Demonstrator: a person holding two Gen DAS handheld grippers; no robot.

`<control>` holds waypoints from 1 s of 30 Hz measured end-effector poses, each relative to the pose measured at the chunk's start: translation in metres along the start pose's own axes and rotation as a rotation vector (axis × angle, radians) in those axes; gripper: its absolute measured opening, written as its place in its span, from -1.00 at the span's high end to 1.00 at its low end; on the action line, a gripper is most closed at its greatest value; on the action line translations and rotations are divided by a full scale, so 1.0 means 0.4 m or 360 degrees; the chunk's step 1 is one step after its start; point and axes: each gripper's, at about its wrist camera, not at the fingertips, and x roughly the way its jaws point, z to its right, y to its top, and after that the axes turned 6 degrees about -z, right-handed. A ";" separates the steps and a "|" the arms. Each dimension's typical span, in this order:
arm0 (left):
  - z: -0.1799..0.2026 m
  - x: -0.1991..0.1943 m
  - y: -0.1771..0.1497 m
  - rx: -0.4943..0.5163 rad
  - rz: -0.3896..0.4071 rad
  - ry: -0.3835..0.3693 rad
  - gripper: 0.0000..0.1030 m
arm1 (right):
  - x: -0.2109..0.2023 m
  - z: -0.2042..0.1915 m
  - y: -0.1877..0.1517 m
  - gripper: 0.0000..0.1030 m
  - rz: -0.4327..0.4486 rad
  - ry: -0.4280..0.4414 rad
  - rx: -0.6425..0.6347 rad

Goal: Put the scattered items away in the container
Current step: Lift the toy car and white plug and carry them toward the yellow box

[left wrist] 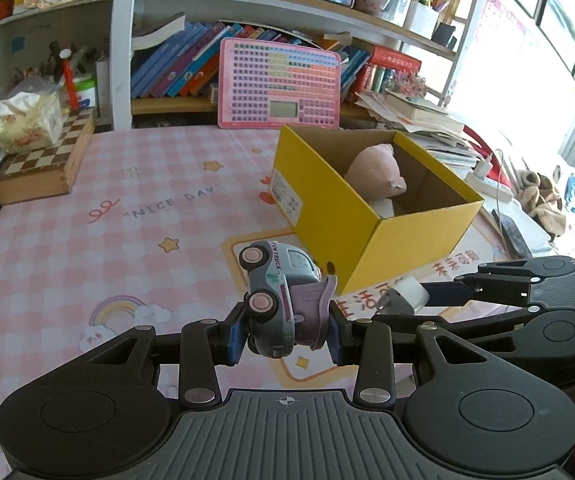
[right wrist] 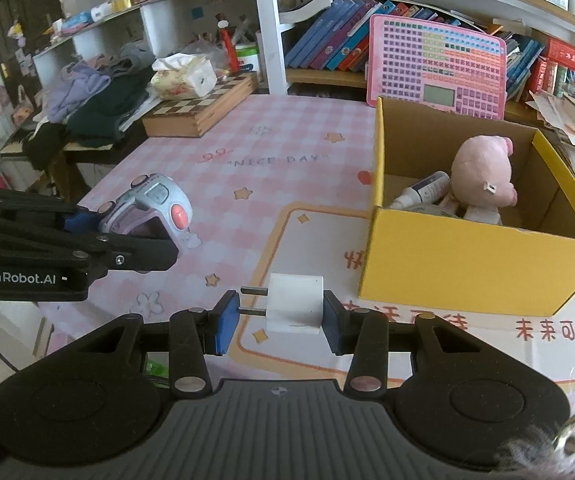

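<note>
My left gripper (left wrist: 285, 336) clamps the light, hard toy truck (left wrist: 277, 300) across its body; my right gripper (right wrist: 275, 320) pinches the slick white plug (right wrist: 295, 304) near the box (right wrist: 467, 264).

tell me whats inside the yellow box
In the yellow box: a pink plush pig, a white tube lying beside it. The pig and front wall hide whatever lies beneath.

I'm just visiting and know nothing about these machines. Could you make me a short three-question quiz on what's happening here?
1. What does the left gripper hold?
2. True or false: the white plug in the right gripper already lies in the yellow box.
3. Which toy sits in the box: (a) pink pig, (b) teddy bear, (c) doll?

Key: 1. A toy car. 2. False; it is outside, clamped between the pads. 3. (a), the pink pig.
</note>
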 end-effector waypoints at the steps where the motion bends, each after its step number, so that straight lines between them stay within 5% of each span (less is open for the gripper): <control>1: 0.012 0.001 -0.004 -0.0013 0.0003 0.0008 0.27 | -0.005 0.010 -0.006 0.20 -0.0003 0.0007 -0.0010; 30: 0.306 0.104 0.000 0.0047 -0.0079 -0.0031 0.27 | -0.127 0.288 -0.136 0.20 0.0006 -0.0031 0.0093</control>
